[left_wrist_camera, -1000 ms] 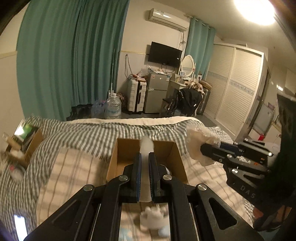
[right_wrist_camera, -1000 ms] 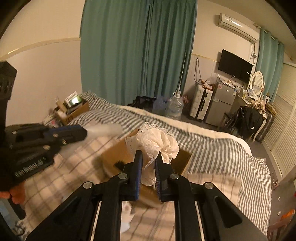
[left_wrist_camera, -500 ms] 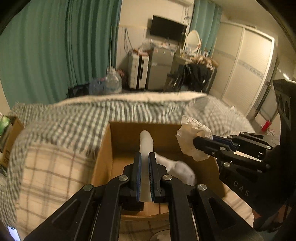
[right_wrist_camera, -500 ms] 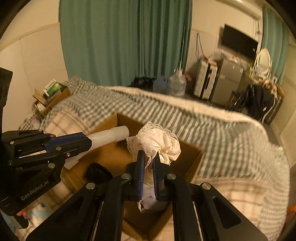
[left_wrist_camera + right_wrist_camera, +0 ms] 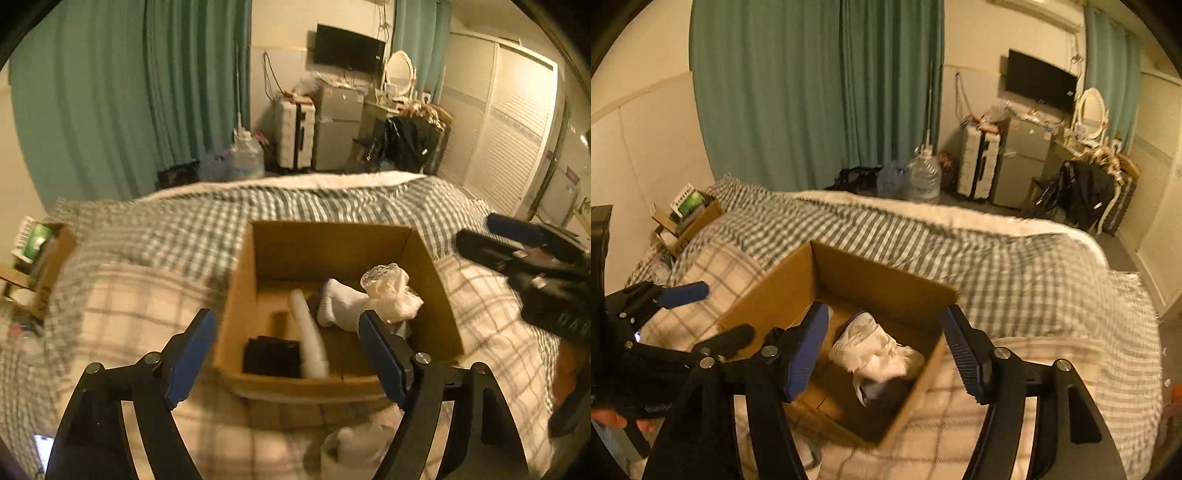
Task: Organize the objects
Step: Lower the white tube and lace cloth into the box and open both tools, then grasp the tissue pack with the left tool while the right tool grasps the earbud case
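Observation:
An open cardboard box sits on the checked bedcover. Inside lie a white tube-like piece, a white sock, a cream lace cloth and a black item. My left gripper is open and empty just above the box's near edge. My right gripper is open and empty above the box, over the lace cloth. Each gripper shows in the other's view, the right one and the left one.
Another white item lies on the bed in front of the box. A small carton of things stands at the bed's far left. Water jugs, a suitcase and a fridge stand beyond the bed by the teal curtains.
Both grippers have opened. The white tube piece dropped from the left gripper into the box, and the lace cloth dropped from the right gripper into the box.

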`<action>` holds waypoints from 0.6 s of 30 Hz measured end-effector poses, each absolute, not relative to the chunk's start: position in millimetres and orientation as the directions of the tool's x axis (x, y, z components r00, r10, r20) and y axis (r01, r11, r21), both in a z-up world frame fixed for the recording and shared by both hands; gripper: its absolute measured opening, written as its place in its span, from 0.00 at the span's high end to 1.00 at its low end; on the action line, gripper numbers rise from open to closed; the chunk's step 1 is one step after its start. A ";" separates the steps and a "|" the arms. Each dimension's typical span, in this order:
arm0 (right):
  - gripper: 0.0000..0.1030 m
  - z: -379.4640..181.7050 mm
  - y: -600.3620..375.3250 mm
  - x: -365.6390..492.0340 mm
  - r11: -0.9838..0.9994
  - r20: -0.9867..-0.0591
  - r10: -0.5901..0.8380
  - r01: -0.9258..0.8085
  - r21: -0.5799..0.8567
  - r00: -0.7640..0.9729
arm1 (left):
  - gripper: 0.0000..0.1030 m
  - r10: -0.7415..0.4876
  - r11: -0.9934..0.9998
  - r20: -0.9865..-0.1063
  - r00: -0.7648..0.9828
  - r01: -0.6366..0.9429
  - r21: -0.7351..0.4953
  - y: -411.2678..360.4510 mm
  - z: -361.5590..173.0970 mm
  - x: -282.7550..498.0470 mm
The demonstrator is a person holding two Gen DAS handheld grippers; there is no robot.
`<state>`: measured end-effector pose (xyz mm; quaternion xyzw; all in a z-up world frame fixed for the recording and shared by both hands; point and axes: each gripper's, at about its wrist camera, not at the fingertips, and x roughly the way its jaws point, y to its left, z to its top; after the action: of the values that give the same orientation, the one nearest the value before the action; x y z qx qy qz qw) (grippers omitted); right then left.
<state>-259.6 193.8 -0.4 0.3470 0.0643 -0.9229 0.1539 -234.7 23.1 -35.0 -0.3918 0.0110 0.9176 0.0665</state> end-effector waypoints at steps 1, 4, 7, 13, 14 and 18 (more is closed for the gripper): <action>0.31 13.3 198.3 -247.5 -0.948 -0.647 -0.229 0.316 -0.020 -0.727 | 0.16 0.109 -0.992 -0.712 -0.694 -0.125 -0.030 19.9 -25.5 -225.0; 0.26 44.7 207.9 -215.3 -0.955 -0.617 -0.212 0.295 -0.033 -0.758 | 0.03 0.118 -0.991 -0.674 -0.729 -0.125 -0.037 12.2 0.9 -195.7; 0.17 75.1 217.0 -181.2 -0.958 -0.580 -0.201 0.281 -0.050 -0.789 | 0.02 0.100 -0.993 -0.635 -0.766 -0.121 -0.011 6.7 23.9 -168.0; 0.13 109.8 221.8 -117.5 -0.958 -0.522 -0.186 0.271 -0.092 -0.832 | 0.00 0.077 -0.995 -0.596 -0.799 -0.102 0.008 -1.8 46.1 -121.1; 0.13 110.5 221.1 -110.8 -0.958 -0.521 -0.188 0.273 -0.091 -0.833 | 0.00 0.065 -0.996 -0.598 -0.799 -0.093 0.015 -2.9 46.2 -115.2; 0.13 103.0 222.0 -77.6 -0.957 -0.503 -0.191 0.273 -0.095 -0.843 | 0.00 -0.017 -0.997 -0.616 -0.787 -0.035 0.072 -6.8 33.3 -88.3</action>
<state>-77.6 222.0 103.0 0.2525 0.0819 -0.9565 0.1213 -88.3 -6.8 33.3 -0.3260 0.0396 0.9445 0.0047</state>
